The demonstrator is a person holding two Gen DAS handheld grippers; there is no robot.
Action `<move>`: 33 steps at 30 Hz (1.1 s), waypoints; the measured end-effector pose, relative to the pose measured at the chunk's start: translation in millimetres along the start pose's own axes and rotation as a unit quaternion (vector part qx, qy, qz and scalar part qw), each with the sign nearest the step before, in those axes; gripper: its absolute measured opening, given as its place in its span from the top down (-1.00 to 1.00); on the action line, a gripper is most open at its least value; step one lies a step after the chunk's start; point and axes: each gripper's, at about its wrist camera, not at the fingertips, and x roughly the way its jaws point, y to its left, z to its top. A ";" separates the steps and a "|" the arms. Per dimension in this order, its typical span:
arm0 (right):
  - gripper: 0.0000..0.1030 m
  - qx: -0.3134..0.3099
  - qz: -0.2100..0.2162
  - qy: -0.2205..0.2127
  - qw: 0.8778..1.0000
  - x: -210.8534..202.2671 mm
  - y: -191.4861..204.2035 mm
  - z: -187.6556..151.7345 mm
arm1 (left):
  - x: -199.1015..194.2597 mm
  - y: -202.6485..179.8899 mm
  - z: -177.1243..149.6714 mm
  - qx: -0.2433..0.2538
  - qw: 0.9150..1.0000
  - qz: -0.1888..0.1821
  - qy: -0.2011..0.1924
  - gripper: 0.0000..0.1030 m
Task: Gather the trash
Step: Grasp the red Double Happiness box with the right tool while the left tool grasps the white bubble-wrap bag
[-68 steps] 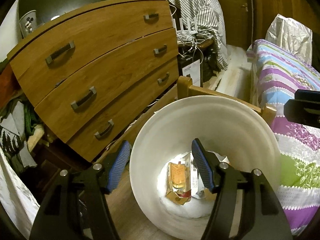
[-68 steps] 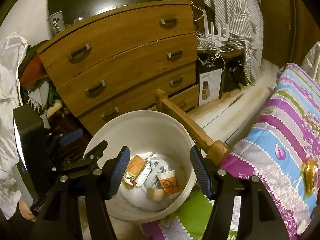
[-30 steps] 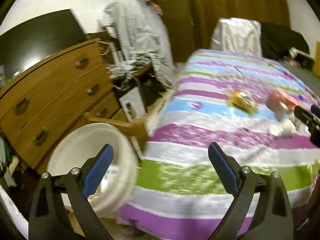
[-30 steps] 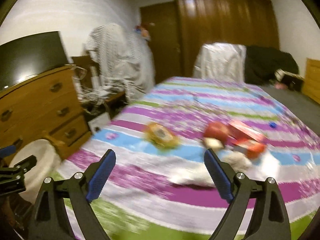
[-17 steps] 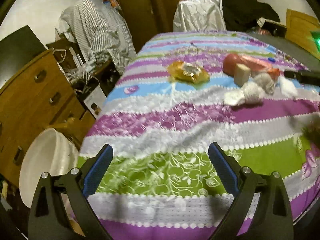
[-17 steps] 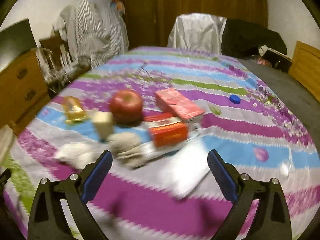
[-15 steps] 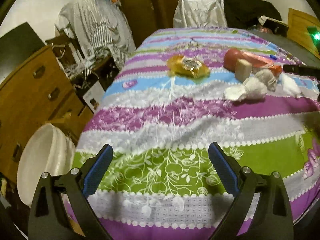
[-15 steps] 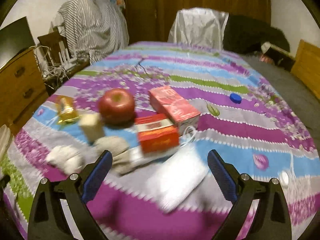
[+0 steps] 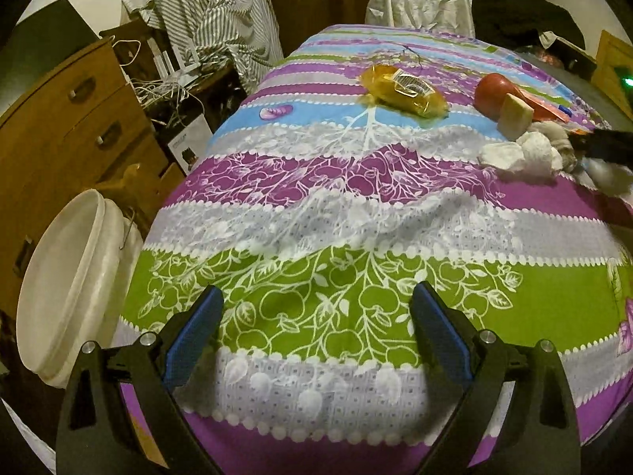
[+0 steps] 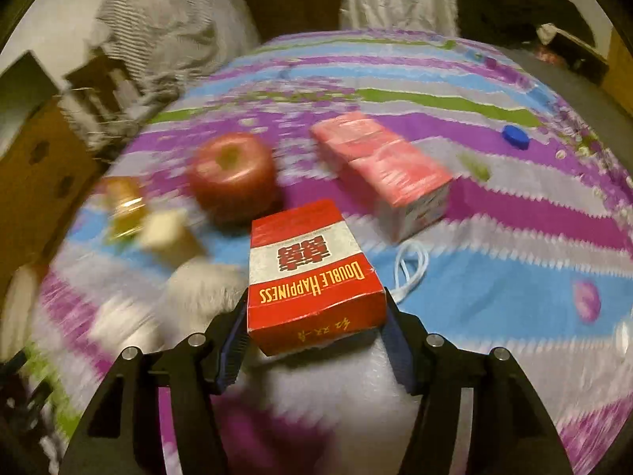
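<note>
In the right wrist view a red and white cigarette box (image 10: 308, 269) sits between the blue pads of my right gripper (image 10: 316, 340). The jaws are closing and both pads touch the box's sides. It lies over a white foam sheet (image 10: 328, 403) on the striped bedspread (image 10: 514, 237). Around it lie a red apple (image 10: 233, 174), a pink carton (image 10: 383, 170), a beige block (image 10: 170, 233) and crumpled tissue (image 10: 198, 289). My left gripper (image 9: 316, 336) stands open over the green stripe, nothing between its fingers. The white trash bucket (image 9: 67, 277) stands beside the bed at the left.
A yellow wrapper (image 9: 403, 89) and crumpled tissue (image 9: 522, 154) lie further up the bed. A blue cap (image 10: 515, 136) and a white cord (image 10: 411, 269) are near the carton. A wooden dresser (image 9: 59, 130) and tangled cables (image 9: 170, 83) stand left of the bed.
Both grippers swung from over the bucket to the bed. The right gripper came down onto the red cigarette box and its jaws narrowed around it. The left gripper sank a little and stayed open.
</note>
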 end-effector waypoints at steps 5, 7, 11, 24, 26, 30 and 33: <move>-0.18 -0.014 0.051 0.002 0.999 -53.7 36.8 -65.1 | -1.8 0.2 -4.7 0.000 1.000 -0.007 0.004 -0.80; -0.18 -0.003 0.071 -0.010 0.997 -82.5 44.5 -91.0 | -5.2 -0.2 -6.8 0.002 1.000 -0.009 0.002 -0.80; -0.18 0.038 0.042 -0.055 0.997 -138.3 30.9 -132.5 | -13.0 -6.2 -11.7 0.007 1.000 -0.019 -0.003 -0.80; -0.28 0.126 -0.110 -0.075 0.983 -163.1 -67.8 -199.7 | -51.6 -119.6 -3.4 0.112 0.983 -0.141 -0.042 -0.80; -0.47 0.136 -0.096 -0.079 0.983 -159.0 -72.1 -206.6 | -58.0 -142.1 2.1 0.126 0.977 -0.165 -0.049 -0.80; -0.66 0.132 -0.084 -0.101 0.983 -159.0 -75.6 -202.3 | -69.0 -195.3 14.4 0.157 0.964 -0.202 -0.079 -0.80; -0.69 0.115 -0.090 -0.107 0.984 -156.8 -75.2 -195.6 | -64.6 -226.2 25.4 0.155 0.960 -0.220 -0.074 -0.80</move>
